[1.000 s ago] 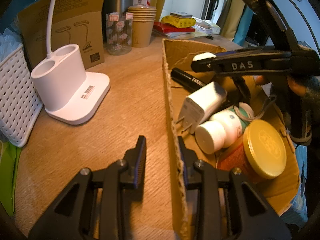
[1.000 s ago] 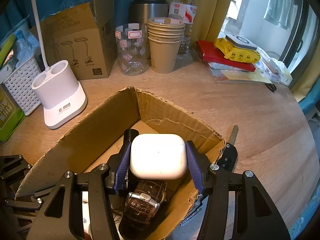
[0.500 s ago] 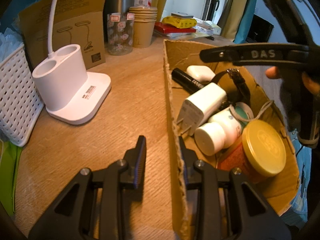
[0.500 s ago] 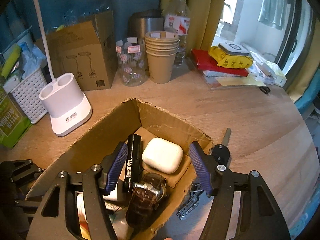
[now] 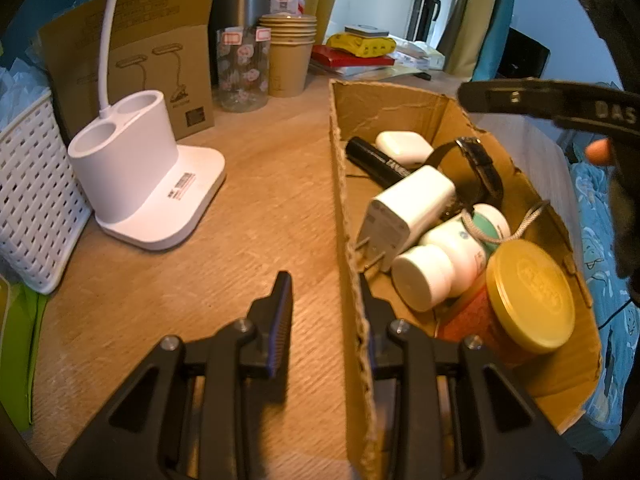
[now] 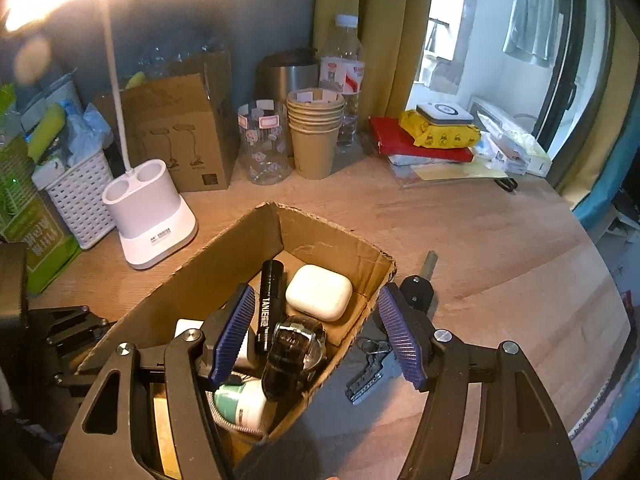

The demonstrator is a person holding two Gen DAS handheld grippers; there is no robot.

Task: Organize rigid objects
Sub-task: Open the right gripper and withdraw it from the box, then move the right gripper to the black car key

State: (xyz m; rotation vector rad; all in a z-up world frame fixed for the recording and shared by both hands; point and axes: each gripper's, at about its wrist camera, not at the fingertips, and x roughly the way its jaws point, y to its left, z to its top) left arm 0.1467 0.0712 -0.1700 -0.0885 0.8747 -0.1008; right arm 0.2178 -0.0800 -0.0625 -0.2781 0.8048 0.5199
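An open cardboard box (image 6: 248,248) stands on the wooden table. Inside lie a white earbud case (image 6: 319,297), a black marker (image 6: 269,300), a black watch (image 6: 294,348), a white charger (image 5: 408,208), a white bottle (image 5: 440,268) and a gold-lidded jar (image 5: 528,296). My right gripper (image 6: 316,290) hovers open above the box's far end with nothing between its pads. My left gripper (image 5: 323,280) straddles the box's near left wall (image 5: 348,240): one finger is inside and the other is outside, with a gap showing. A black car key (image 6: 418,292) and a key ring (image 6: 366,376) lie outside the box on its right.
A white lamp base (image 6: 148,216), a white basket (image 6: 76,196), a cardboard lamp carton (image 6: 180,136), a glass jar (image 6: 264,144) and stacked paper cups (image 6: 316,136) line the back. Books and a yellow pack (image 6: 432,136) sit at the back right. The table edge curves along the right.
My right gripper opened and let go of the white earbud case, which now lies in the box. That gripper then rose and drew back. The left gripper stayed put.
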